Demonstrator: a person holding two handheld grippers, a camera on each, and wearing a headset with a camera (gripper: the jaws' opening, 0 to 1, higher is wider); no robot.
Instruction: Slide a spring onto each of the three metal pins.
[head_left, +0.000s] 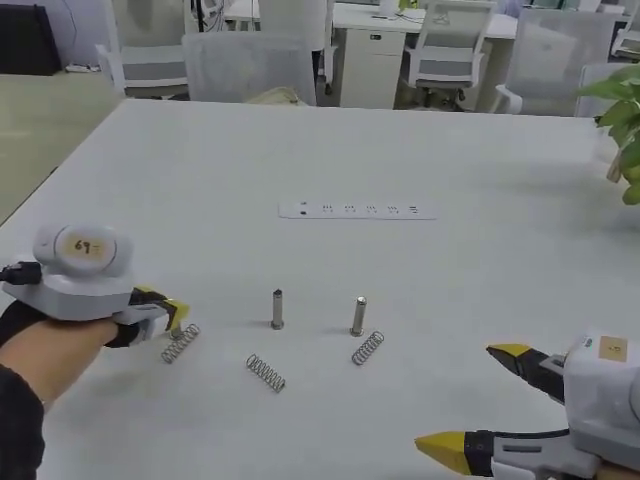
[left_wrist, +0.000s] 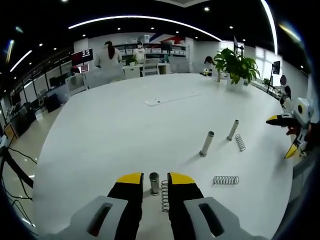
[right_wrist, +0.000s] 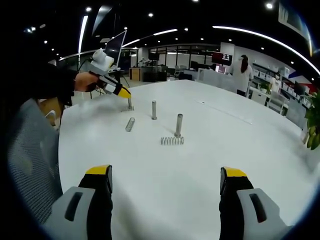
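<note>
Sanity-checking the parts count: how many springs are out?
3, all loose on the table: left spring beside the left gripper, middle spring nearest the person, right spring by the rightmost pin. None seems hidden.

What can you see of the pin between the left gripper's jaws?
The pin is a short grey metal cylinder with a rounded top, standing upright on the white table, nothing slid onto it. The left gripper straddles it, a yellow-tipped jaw on each side with a narrow gap, so it is not clamped. A spring lies flat by its base; whether they touch is unclear.
</note>
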